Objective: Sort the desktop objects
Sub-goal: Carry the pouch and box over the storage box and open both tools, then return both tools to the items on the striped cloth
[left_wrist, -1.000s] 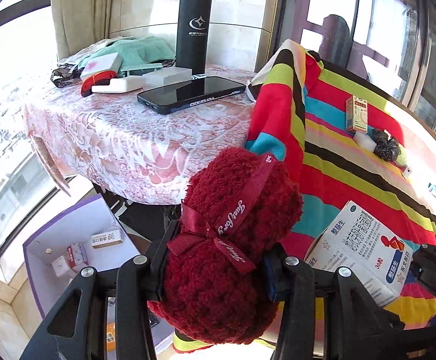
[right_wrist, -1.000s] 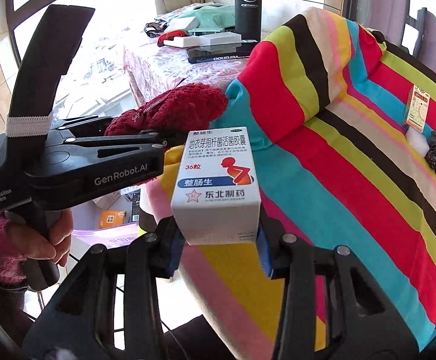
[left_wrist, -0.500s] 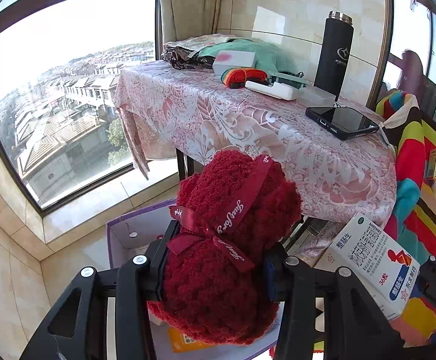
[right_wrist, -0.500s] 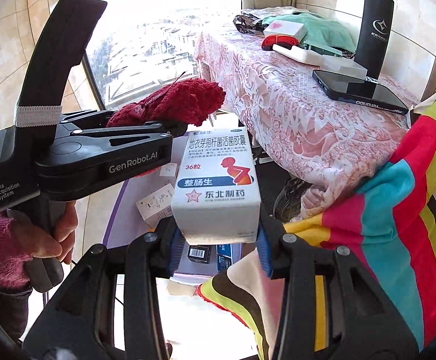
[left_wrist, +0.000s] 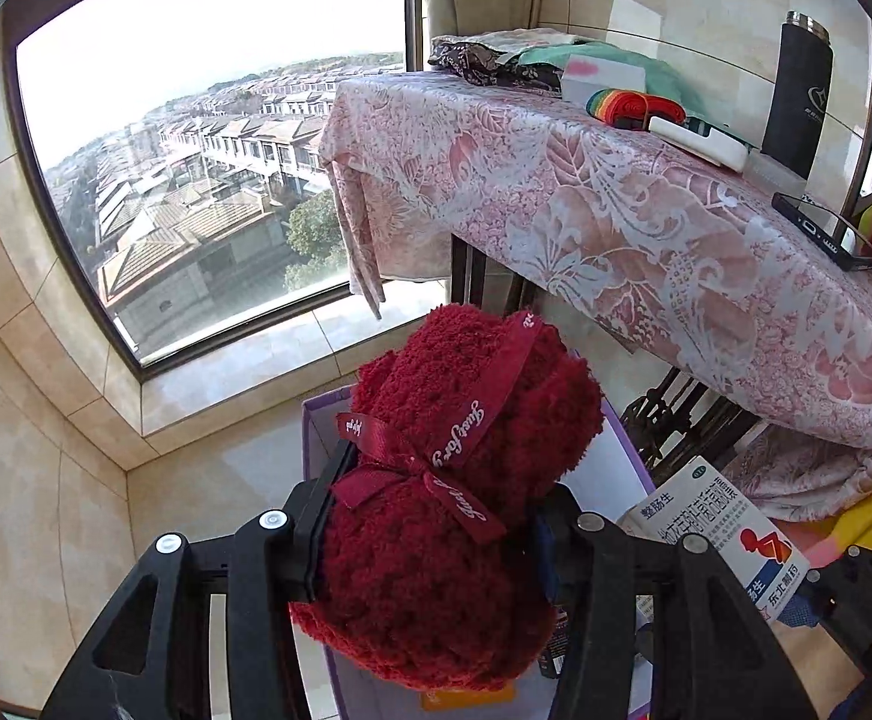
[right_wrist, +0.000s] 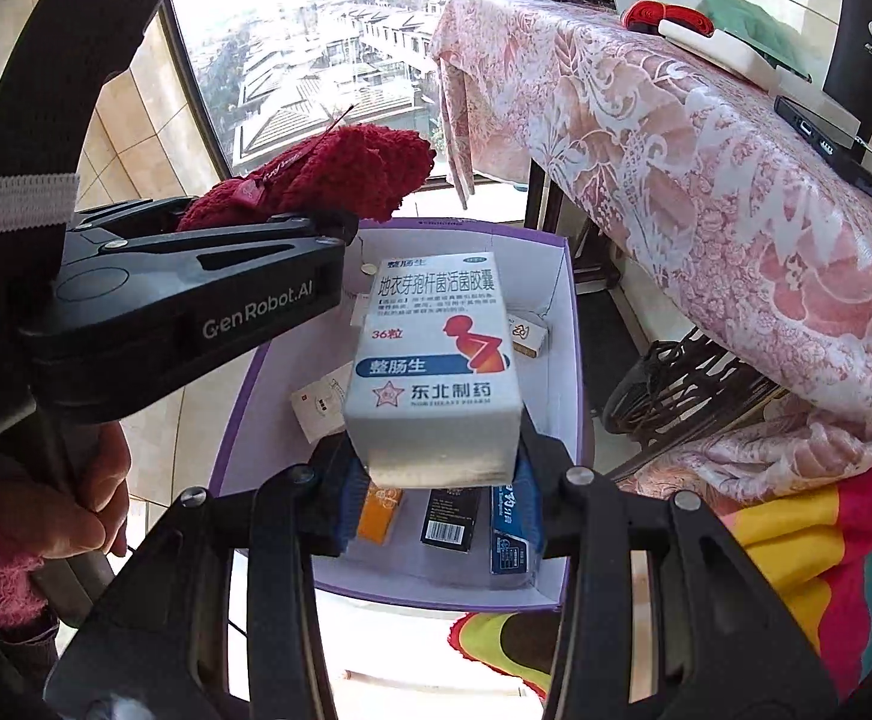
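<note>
A dark red fluffy bundle [left_wrist: 448, 480] tied with a ribbon sits between the jaws of my left gripper [left_wrist: 436, 540]. The jaws are opening, and the pads still touch its sides. My right gripper [right_wrist: 436, 480] is shut on a white medicine box [right_wrist: 436, 360] with blue and red print. Both grippers point down over a purple-edged storage box [right_wrist: 562, 360] on the floor. In the right wrist view the left gripper [right_wrist: 339, 228] and the red bundle [right_wrist: 339, 171] hang to the left of the medicine box. The left wrist view shows the medicine box [left_wrist: 718, 528] at lower right.
Several small packets [right_wrist: 448, 516] lie in the storage box. A table under a pink patterned cloth [right_wrist: 706, 180] stands to the right, with a black flask [left_wrist: 796, 96] and a phone [left_wrist: 820, 234] on it. A striped cloth [right_wrist: 826, 540] is at lower right, a window [left_wrist: 195, 150] on the left.
Both grippers swung away from the striped cloth and table and came down over the storage box on the floor. Each still carries its object.
</note>
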`<control>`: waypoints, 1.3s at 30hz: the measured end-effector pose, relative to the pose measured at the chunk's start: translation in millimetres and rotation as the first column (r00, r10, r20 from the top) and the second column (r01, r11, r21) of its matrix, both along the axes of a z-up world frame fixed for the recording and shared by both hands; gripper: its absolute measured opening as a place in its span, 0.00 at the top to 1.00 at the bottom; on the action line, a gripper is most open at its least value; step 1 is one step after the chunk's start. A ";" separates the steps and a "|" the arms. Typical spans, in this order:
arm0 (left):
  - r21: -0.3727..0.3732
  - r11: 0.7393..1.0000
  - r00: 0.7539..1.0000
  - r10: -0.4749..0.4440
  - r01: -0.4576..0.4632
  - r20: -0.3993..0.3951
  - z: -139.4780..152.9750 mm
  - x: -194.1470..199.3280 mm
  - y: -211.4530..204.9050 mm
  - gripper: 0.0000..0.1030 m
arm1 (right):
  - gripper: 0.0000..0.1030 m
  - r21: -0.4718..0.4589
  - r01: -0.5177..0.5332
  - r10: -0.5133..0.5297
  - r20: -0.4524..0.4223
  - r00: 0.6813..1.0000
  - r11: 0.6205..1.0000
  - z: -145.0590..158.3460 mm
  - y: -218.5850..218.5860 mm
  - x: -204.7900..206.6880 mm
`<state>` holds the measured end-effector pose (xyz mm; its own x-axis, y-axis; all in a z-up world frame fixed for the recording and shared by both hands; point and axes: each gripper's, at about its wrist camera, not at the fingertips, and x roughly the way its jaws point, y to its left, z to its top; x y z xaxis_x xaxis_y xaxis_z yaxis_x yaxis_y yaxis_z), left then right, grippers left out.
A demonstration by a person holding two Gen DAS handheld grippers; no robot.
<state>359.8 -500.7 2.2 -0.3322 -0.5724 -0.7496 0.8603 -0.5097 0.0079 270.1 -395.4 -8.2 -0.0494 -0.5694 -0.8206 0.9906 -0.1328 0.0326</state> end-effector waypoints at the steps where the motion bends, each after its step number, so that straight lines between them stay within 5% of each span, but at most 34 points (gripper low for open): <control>1: 0.004 1.000 1.000 0.015 -0.015 0.005 -1.7 2.5 -2.7 0.43 | 0.53 0.008 0.000 0.000 -0.001 1.000 1.000 -3.7 -2.2 0.5; 4: 0.003 0.999 0.998 0.054 -0.055 0.037 -6.8 9.9 -7.9 0.26 | 0.29 0.008 0.007 -0.007 -0.007 1.000 1.000 -8.3 -0.8 -1.5; 6: -0.008 0.998 0.997 0.065 -0.065 0.049 -8.7 13.2 -5.9 0.20 | 0.28 0.008 0.010 -0.010 0.001 1.000 1.000 -8.2 3.1 -4.3; 21: 0.039 0.999 0.998 0.011 -0.014 0.067 -7.1 -8.0 28.7 0.19 | 0.23 -0.050 -0.053 0.052 -0.013 0.999 0.997 40.0 86.2 -13.3; 30: 0.056 0.986 0.987 -0.157 0.159 -0.031 36.8 -69.6 104.5 0.19 | 0.20 -0.167 0.144 -0.142 0.022 0.990 0.975 80.0 201.5 -75.0; 33: 0.062 0.940 0.933 -0.321 0.334 -0.160 63.3 -103.9 154.7 0.19 | 0.19 -0.207 0.282 -0.282 0.028 0.959 0.937 90.2 248.8 -107.8; 35: 0.092 0.876 0.863 -0.440 0.473 -0.249 74.3 -131.5 190.3 0.18 | 0.18 -0.228 0.396 -0.397 0.044 0.917 0.889 92.8 280.8 -135.2; 39: 0.195 0.727 0.744 -0.588 0.658 -0.318 75.0 -197.6 255.8 0.18 | 0.18 -0.224 0.646 -0.642 0.103 0.760 0.729 91.0 353.0 -196.1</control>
